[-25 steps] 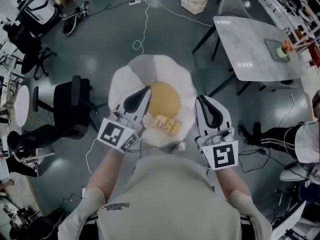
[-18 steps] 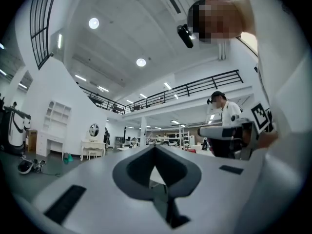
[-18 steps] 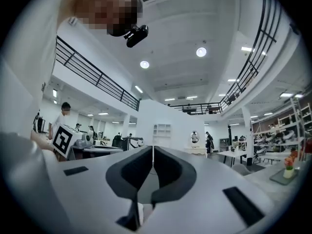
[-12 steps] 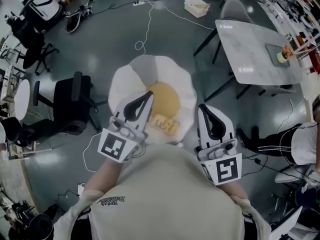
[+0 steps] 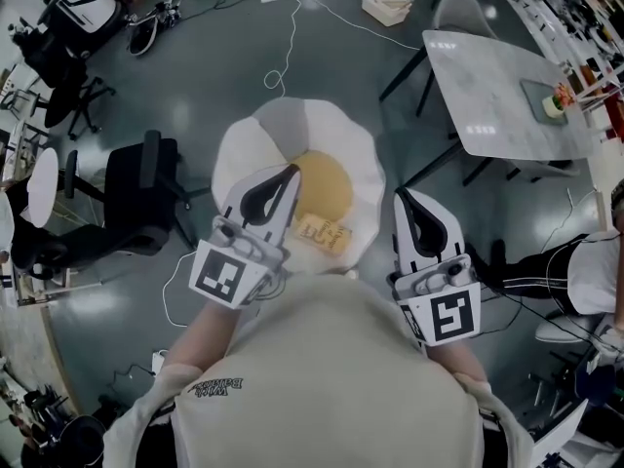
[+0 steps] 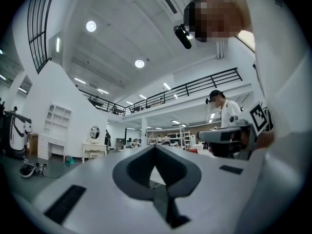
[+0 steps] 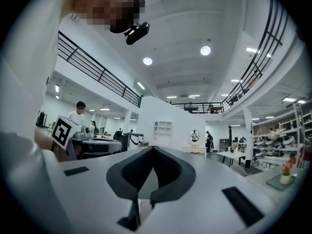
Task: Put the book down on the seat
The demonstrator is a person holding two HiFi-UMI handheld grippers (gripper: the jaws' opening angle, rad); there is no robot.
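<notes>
The book (image 5: pixel 325 233), tan with a pale print, lies flat on the yellow middle of the white, petal-edged seat (image 5: pixel 253 149), toward its near edge. Neither gripper touches it. My left gripper (image 5: pixel 289 171) is held above the seat's left half, its jaws together and empty. The right gripper (image 5: pixel 400 195) hangs just off the seat's right rim, also shut with nothing in it. In the left gripper view the left gripper (image 6: pixel 155 147) points level across the hall; the right gripper (image 7: pixel 152 148) does the same in its own view. Seat and book are absent from both gripper views.
A black office chair (image 5: pixel 136 203) stands left of the seat. A marble-topped table (image 5: pixel 497 96) is at the right, a seated person's legs (image 5: pixel 546 266) below it. A white cable (image 5: pixel 283 57) runs over the floor beyond the seat, near a white box (image 5: pixel 388 3).
Both grippers have drawn slightly apart and the right one has moved right and toward me. The book lies on the seat as before.
</notes>
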